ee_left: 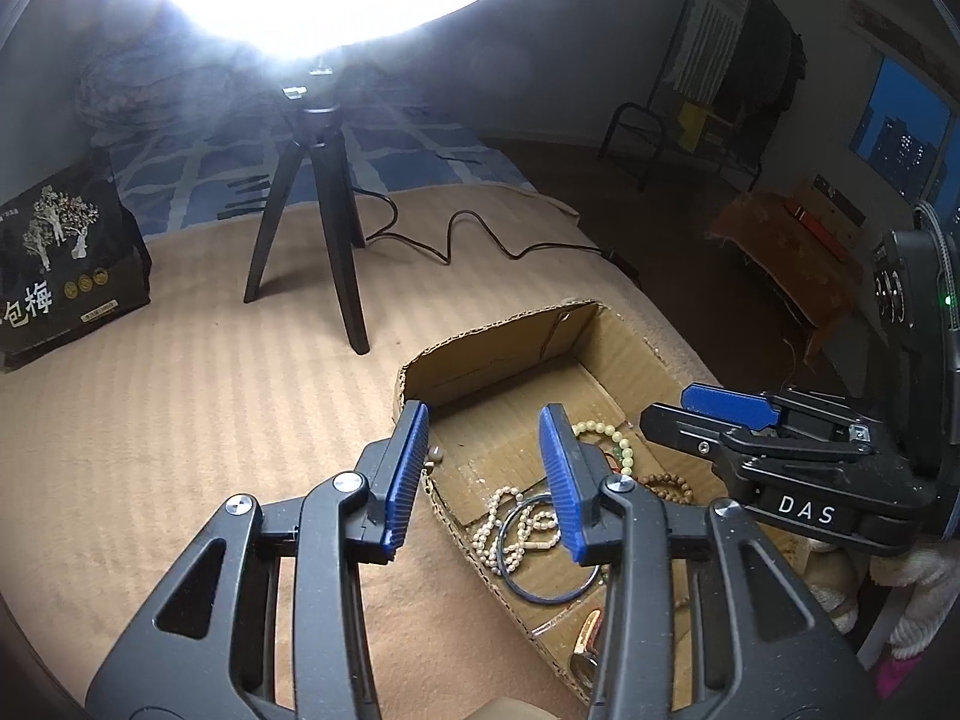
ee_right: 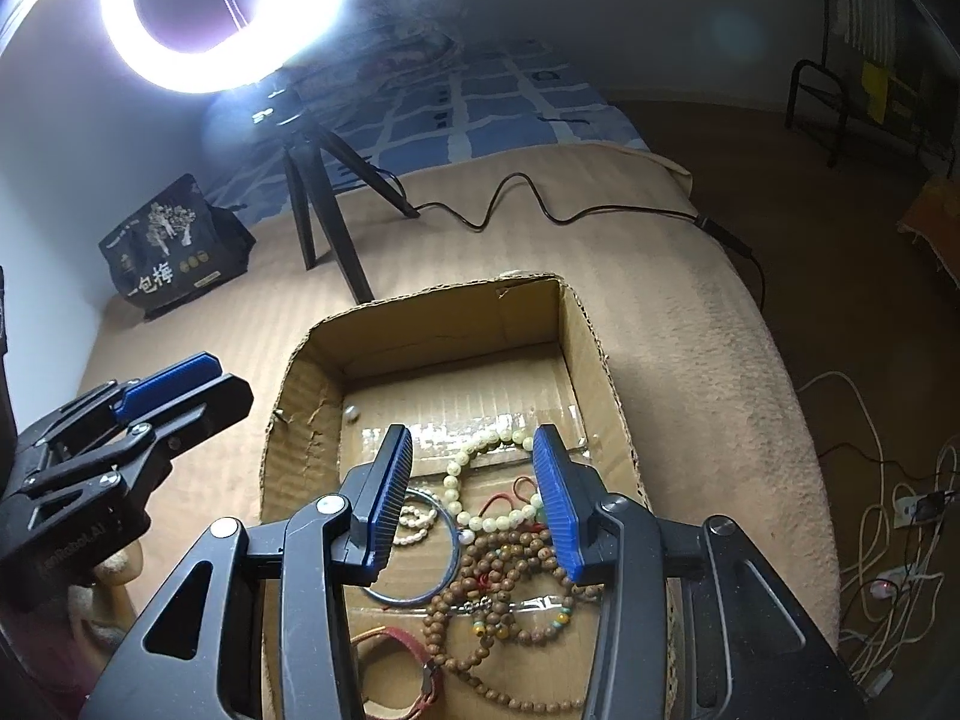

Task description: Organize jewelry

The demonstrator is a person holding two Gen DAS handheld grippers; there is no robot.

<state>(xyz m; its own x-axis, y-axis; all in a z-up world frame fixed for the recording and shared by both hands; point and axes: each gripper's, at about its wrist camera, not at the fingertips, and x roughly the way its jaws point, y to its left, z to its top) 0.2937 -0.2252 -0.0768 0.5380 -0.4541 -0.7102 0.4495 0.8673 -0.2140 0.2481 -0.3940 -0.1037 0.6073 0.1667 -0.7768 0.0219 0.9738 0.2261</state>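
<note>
Both pairs of blue pads stand parted with nothing between them: the right hand-held gripper point(ee_right: 474, 495) hovers over the cardboard box point(ee_right: 591, 372) on the bed's beige blanket point(ee_right: 708, 360), the left hand-held gripper point(ee_left: 486, 474) over the box's left wall. Inside lie the pale green bead bracelet point(ee_right: 480, 456), brown bead strands point(ee_right: 510, 570) and blue bangle point(ee_right: 447, 564), so the sorting looks well along. Next move likely calls for lowering onto one strand without snagging its neighbours.
</note>
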